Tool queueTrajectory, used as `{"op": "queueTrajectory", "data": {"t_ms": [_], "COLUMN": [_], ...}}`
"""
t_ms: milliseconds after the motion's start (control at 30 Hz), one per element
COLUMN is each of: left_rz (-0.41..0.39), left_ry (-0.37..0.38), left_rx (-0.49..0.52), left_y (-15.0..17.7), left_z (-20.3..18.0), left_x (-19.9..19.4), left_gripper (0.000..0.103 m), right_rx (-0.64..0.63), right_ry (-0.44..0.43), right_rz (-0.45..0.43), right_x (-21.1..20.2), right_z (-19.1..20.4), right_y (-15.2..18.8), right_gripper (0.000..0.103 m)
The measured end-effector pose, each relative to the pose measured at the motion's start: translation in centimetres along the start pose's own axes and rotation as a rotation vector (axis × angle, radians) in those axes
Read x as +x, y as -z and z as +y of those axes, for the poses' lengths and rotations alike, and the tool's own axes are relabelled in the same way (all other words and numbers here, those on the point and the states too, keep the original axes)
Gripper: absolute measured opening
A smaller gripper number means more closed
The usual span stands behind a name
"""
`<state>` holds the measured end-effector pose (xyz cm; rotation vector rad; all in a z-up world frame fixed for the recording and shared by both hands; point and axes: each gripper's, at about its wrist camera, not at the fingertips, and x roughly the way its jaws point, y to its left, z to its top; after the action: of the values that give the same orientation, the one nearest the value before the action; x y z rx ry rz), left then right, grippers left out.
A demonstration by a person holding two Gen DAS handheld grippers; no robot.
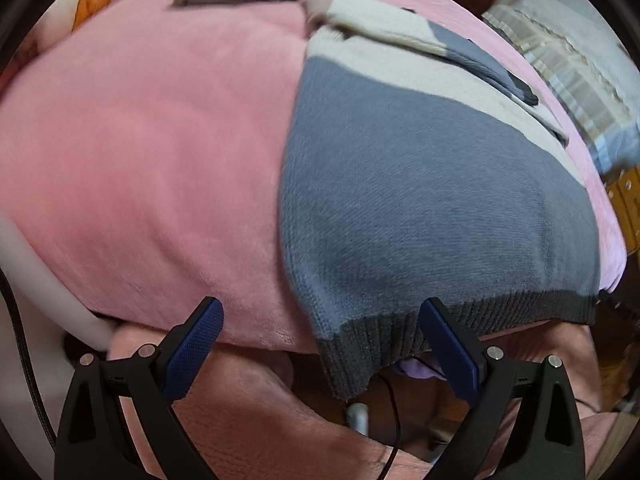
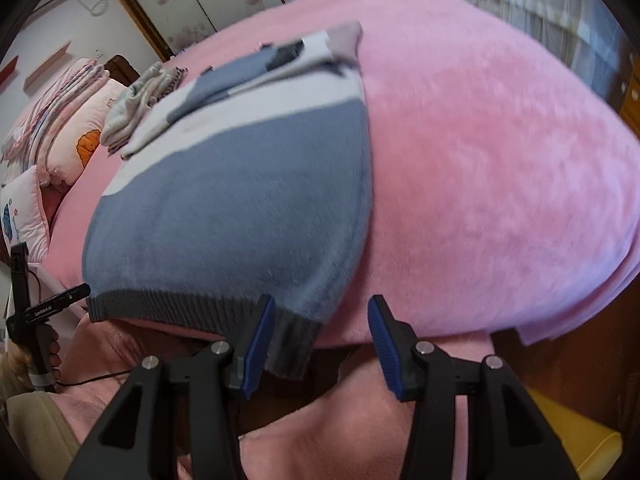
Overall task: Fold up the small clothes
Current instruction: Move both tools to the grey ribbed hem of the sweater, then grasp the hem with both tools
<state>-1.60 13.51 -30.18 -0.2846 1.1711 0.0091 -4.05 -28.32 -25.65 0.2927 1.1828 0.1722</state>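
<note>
Both grippers are angled steeply down at the near edge of the bed. The sweater lies flat there, hem overhanging. Left gripper and right gripper stand open, gripping nothing.

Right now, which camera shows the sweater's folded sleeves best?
The left wrist view: the folded sleeves lie large and fairly sharp across the sweater. The right wrist view shows them smaller, farther off and blurred.
</note>
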Motion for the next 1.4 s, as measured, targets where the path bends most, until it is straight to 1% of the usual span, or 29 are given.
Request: {"op": "queueTrajectory", "data": {"t_ms": [67, 133, 167, 200, 267, 333, 400, 433, 500, 567, 600, 633, 667, 700, 733, 767, 800, 833, 967, 1033, 1133, 1200, 1333, 1400], "left_rz": [0.008, 0.01, 0.01, 0.014, 0.025, 0.037, 0.039, 0.042, 0.046, 0.054, 0.06, 0.071, 0.081, 0.09, 0.093, 0.101, 0.106, 0.099, 0.045, 0.0, -0.065, -0.099, -0.167, -0.196], "left_ry": [0.04, 0.06, 0.066, 0.073, 0.083, 0.102, 0.123, 0.134, 0.157, 0.174, 0.186, 0.194, 0.195, 0.191, 0.17, 0.156, 0.156, 0.159, 0.215, 0.259, 0.322, 0.36, 0.44, 0.464], "left_rx": [-0.018, -0.023, -0.024, -0.022, -0.014, -0.01, -0.008, -0.007, -0.011, -0.012, -0.01, -0.008, -0.007, -0.004, 0.003, 0.006, 0.005, 0.004, 0.036, 0.056, 0.052, 0.025, -0.08, -0.124], "left_y": [0.1, 0.2, 0.2, 0.2, 0.0, 0.1, 0.2, 0.3, 0.2, 0.2, 0.2, 0.1, 0.0, 0.0, -0.1, -0.1, -0.2, -0.4, -1.2, -1.7, -2.5, -3.1, -4.3, -5.1], "left_z": [0.4, 0.4, 0.4, 0.3, 0.1, 0.0, -0.1, 0.0, 0.0, -0.2, -0.2, -0.4, -0.6, -0.8, -1.0, -1.2, -1.1, -1.2, -2.2, -3.1, -3.9, -3.9, -3.1, -2.6], "left_x": [0.4, 0.7, 0.9, 1.1, 1.5, 1.8, 1.8, 1.8, 1.9, 2.0, 2.0, 2.2, 2.2, 2.3, 2.3, 2.2, 2.1, 1.6, -0.9, -2.5, -4.8, -6.0, -7.9, -8.7], "left_gripper": [0.088, 0.088, 0.088, 0.088, 0.083, 0.08, 0.077, 0.074, 0.071, 0.059, 0.056, 0.047, 0.04, 0.036, 0.022, 0.014, 0.013, 0.009, 0.008, 0.008, 0.008, 0.008, 0.008, 0.008], "right_rx": [-0.003, -0.019, -0.026, -0.027, -0.027, -0.028, -0.029, -0.029, -0.035, -0.038, -0.04, -0.043, -0.048, -0.053, -0.056, -0.062, -0.07, -0.076, -0.101, -0.114, -0.113, -0.097, -0.046, -0.026], "right_ry": [-0.023, -0.036, -0.042, -0.051, -0.068, -0.07, -0.075, -0.08, -0.082, -0.085, -0.086, -0.086, -0.083, -0.082, -0.084, -0.086, -0.087, -0.091, -0.135, -0.163, -0.21, -0.245, -0.326, -0.357], "right_rz": [0.022, 0.038, 0.044, 0.052, 0.077, 0.094, 0.095, 0.094, 0.091, 0.088, 0.086, 0.086, 0.086, 0.086, 0.084, 0.084, 0.082, 0.079, 0.057, 0.027, -0.027, -0.061, -0.126, -0.159], "right_x": [0.8, 1.4, 1.8, 2.0, 2.7, 3.2, 3.3, 3.3, 3.2, 3.1, 3.0, 3.0, 2.9, 2.8, 2.6, 2.4, 2.2, 1.9, 0.0, -1.4, -3.6, -4.9, -6.9, -7.7], "right_z": [0.0, 0.3, 0.5, 0.6, 0.9, 1.1, 1.2, 1.2, 1.2, 1.2, 1.2, 1.2, 1.3, 1.4, 1.4, 1.4, 1.5, 1.6, 1.8, 1.9, 1.7, 1.5, 1.1, 1.3], "right_y": [0.1, 0.2, 0.2, 0.2, 0.2, 0.3, 0.3, 0.3, 0.3, 0.3, 0.3, 0.3, 0.3, 0.2, 0.2, 0.1, 0.1, 0.0, -0.5, -1.0, -2.1, -2.9, -4.9, -6.2], "right_gripper": [0.048, 0.048, 0.046, 0.044, 0.033, 0.026, 0.023, 0.018, 0.014, 0.013, 0.012, 0.012, 0.012, 0.012, 0.011, 0.011, 0.011, 0.011, 0.01, 0.01, 0.01, 0.01, 0.01, 0.01]}}
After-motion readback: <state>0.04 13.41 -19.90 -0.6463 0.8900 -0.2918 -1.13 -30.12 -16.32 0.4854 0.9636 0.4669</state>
